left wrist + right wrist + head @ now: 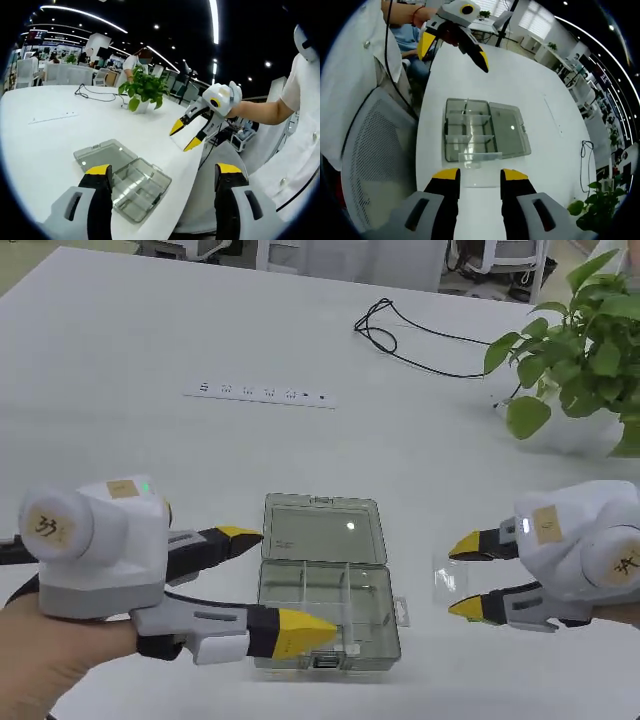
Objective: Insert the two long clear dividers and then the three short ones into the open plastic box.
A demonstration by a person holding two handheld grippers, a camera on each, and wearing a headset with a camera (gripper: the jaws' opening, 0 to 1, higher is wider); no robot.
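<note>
Two grippers are held low over the white table (120, 330), one on each side of the open plastic box (375, 640), in which clear dividers (318, 590) are seen standing. The left gripper (285, 580) is held at the box's near left corner, its fingers (300, 625) spread wide and empty. The right gripper (480, 174) is also parted, and a clear divider (444, 578) is seen lying just off its tips, right of the box.
</note>
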